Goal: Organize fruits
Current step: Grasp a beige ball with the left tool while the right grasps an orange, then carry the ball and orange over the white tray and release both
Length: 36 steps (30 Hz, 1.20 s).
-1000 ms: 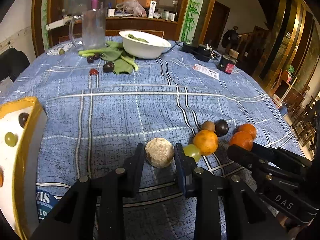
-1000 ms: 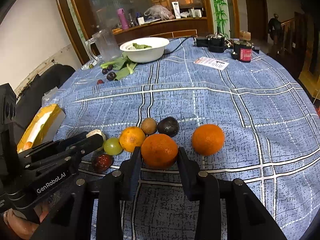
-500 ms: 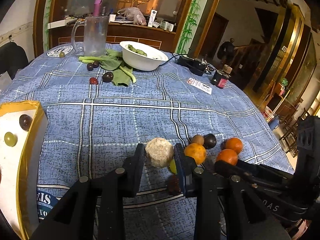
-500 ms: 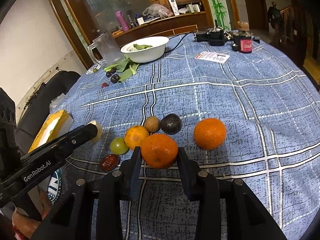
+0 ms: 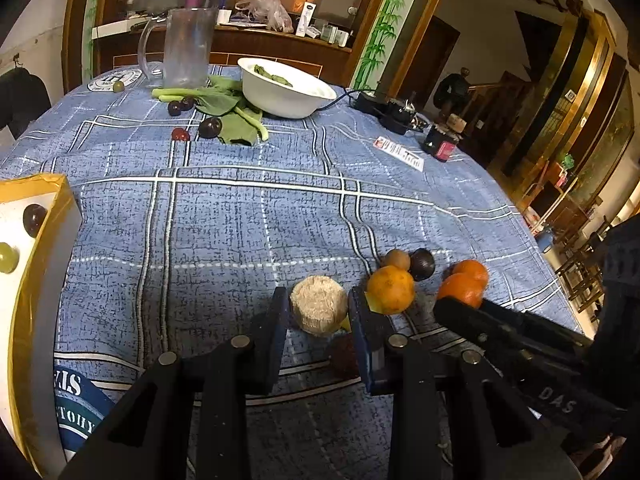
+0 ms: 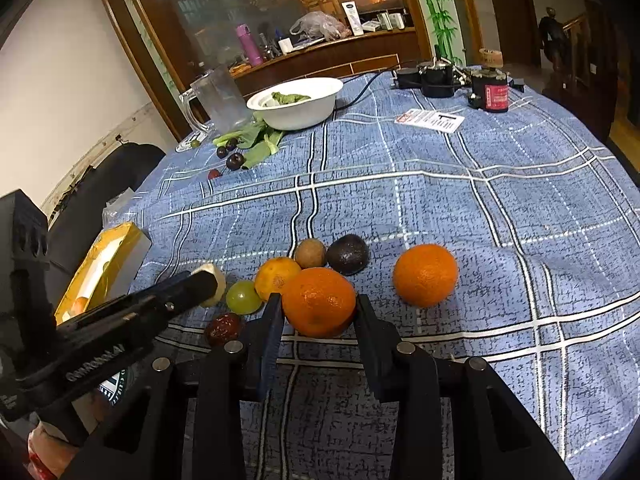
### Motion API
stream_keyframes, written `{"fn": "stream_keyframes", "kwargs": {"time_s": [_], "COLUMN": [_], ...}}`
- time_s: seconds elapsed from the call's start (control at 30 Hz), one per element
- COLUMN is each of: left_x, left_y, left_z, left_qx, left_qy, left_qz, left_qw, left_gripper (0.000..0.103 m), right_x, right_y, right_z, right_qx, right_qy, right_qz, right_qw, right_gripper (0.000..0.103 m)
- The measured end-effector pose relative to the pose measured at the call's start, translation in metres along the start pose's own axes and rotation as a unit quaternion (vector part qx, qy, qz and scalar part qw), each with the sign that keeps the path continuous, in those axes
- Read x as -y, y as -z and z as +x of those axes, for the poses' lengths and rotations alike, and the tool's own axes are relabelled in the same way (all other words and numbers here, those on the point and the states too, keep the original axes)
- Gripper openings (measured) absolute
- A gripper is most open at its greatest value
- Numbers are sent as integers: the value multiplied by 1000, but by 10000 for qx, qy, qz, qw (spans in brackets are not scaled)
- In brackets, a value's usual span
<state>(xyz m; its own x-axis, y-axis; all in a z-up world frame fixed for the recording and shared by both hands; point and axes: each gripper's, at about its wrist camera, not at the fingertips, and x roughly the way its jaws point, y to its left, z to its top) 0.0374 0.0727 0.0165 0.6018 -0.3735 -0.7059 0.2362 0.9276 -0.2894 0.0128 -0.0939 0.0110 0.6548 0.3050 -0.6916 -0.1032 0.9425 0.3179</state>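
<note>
Orange (image 6: 319, 302) clamped upright, tan rough-cut fruit (image 5: 318, 310) clamped (pale flesh), second orange (image 6: 425, 275) loose nearby

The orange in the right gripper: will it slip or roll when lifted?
The orange is round with dimpled skin, so the pads probably hold it. It looks firm enough for the right gripper. Set down loose, it would likely roll on the flat tablecloth.

Blue plaid tablecloth (image 6: 440, 200); fruit cluster (image 6: 310, 253), white bowl (image 6: 296, 104) (greens inside), glass pitcher (image 5: 186, 46).

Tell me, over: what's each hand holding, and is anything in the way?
Left gripper shut on beige round fruit. Right gripper shut on orange. Green grape, red date crowd alongside.
</note>
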Motion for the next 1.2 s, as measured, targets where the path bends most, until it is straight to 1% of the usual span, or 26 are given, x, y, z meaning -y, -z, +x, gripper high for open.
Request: {"fn": "stream_keyframes", "kwargs": {"time_s": [0.2, 0.27, 0.33, 0.43, 0.57, 0.6, 0.67, 0.73, 0.77, 0.8, 0.83, 0.87, 0.9, 0.97, 1.0, 1.03, 1.1, 1.13, 1.2], "left_x": [0, 1, 4, 5, 8, 9, 8, 1, -4, -12, -19, -29, -45, -71, -86, -103, -125, -134, -148], "left_y": [1, 1, 1, 0, 1, 1, 3, 11, 15, 22, 25, 30, 36, 45, 50, 55, 60, 62, 68], "left_z": [0, -2, -6, -13, -26, -31, -49, -76, -90, -111, -123, -139, -159, -179, -188, -196, -201, -201, -197], "left_qx": [16, 65, 145, 272, 480, 563, 692, 772, 804, 870, 920, 992, 1070, 1072, 1055, 1052, 930, 822, 631], "left_qy": [-3, 10, -59, -71, 28, -24, -194, -143, -192, -338, -442, -620, -875, -1177, -1336, -1595, -1956, -2075, -2285], "left_qz": [-31, -13, 49, 92, 90, 83, 4, -214, -275, -331, -368, -438, -566, -799, -952, -1147, -1342, -1379, -1422], "left_qw": [10000, 10000, 9999, 9996, 9988, 9984, 9974, 9967, 9962, 9951, 9941, 9922, 9888, 9840, 9808, 9749, 9670, 9650, 9610], "left_gripper": [29, 29, 29, 29, 29, 29, 29, 29, 29, 29, 29, 29, 29, 29, 29, 29, 29, 29, 29], "right_x": [0, -2, -5, -9, -12, -11, -9, -7, -6, -8, -11, -14, -23, -42, -57, -75, -108, -131, -164], "right_y": [-2, -3, -4, -4, -5, -5, -6, -4, -4, -3, -3, -4, -4, -4, -4, -4, -3, -2, 3], "right_z": [2, 0, -2, -5, -11, -14, -16, -14, -15, -16, -18, -20, -23, -29, -32, -35, -36, -35, -28], "right_qx": [-25, 17, 62, 121, 357, 448, 538, 582, 600, 666, 715, 733, 729, 707, 686, 639, 512, 391, 210], "right_qy": [-159, -209, -239, -212, 60, 143, 284, 535, 616, 732, 805, 822, 763, 569, 418, 183, -239, -509, -788], "right_qz": [50, 45, 11, -76, -196, -198, -198, -207, -224, -275, -316, -346, -408, -568, -693, -836, -1041, -1215, -1498], "right_qw": [9999, 9998, 9997, 9997, 9992, 9987, 9980, 9967, 9960, 9947, 9937, 9933, 9936, 9943, 9944, 9943, 9930, 9905, 9853], "right_gripper": [38, 38, 38, 38, 38, 38, 38, 38, 38, 38, 38, 38, 38, 38, 38, 38, 39, 39, 39]}}
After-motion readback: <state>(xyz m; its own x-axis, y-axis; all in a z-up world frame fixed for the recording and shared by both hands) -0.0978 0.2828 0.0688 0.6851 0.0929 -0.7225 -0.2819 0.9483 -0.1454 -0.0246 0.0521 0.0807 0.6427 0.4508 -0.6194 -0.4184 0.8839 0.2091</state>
